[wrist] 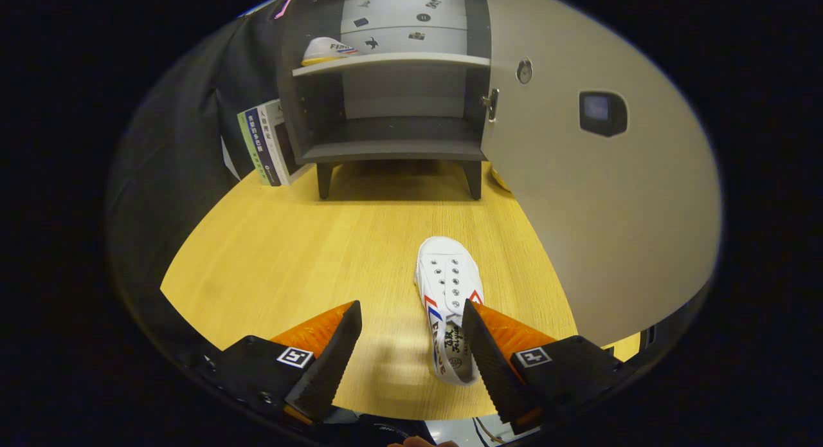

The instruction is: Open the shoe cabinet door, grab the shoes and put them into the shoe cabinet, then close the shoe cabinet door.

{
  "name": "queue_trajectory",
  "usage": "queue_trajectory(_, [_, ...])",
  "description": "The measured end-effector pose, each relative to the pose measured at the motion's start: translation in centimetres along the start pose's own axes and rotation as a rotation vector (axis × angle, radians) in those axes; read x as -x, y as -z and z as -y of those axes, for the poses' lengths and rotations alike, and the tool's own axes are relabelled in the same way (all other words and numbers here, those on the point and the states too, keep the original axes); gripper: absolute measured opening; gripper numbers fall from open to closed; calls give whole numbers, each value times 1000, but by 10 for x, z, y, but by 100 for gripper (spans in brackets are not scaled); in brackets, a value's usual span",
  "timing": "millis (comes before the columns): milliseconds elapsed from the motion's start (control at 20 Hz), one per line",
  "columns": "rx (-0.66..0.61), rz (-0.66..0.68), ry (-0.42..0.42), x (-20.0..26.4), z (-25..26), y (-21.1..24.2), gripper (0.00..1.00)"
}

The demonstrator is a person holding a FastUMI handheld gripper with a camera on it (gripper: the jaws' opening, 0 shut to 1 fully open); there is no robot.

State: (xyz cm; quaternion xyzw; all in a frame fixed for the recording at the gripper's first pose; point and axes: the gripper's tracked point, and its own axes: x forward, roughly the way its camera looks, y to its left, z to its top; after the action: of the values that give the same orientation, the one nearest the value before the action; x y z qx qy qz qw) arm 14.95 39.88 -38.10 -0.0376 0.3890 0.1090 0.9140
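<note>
Claw (411,334) released, fingers spread at frame bottom; white shoe (448,292) on wooden table (270,260) touching right finger (485,354), toe pointing up-frame; open shoe cabinet (392,93) top centre, door (604,196) swung right, second shoe (326,50) on upper shelf, books (267,141) left of cabinet

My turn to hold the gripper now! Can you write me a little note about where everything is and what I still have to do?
Gripper: fingers open, holding nothing.
White canvas shoe with red and blue stripes: on the yellow wooden table, beside the right finger, its heel end between the fingers.
Second white shoe: already on the upper shelf of the dark grey shoe cabinet.
Pale grey cabinet door: swung open.
Left: grab the table shoe, shelve it, close the door.
</note>
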Motion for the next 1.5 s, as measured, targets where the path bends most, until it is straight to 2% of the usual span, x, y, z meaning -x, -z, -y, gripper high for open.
queue_trajectory(300, [94,-77,41,-56,9,7,98])
queue_trajectory(550, [180,-153,31,-73,10,27,97])
queue_trajectory(700, [253,-162,67,-78,22,31,83])
queue_trajectory(800, [245,-164,72,-79,26,32,63])
queue_trajectory(950, [251,-166,66,-82,25,33,48])
queue_trajectory(1050, [292,-160,73,-74,22,31,38])
queue_trajectory(1150, [333,-157,78,-85,21,33,29])
queue_trajectory(1250, [326,-161,68,-77,20,33,12])
queue_trajectory(1350, [276,-175,39,-77,18,34,5])
queue_trajectory(1500, [248,-183,17,-74,17,30,5])
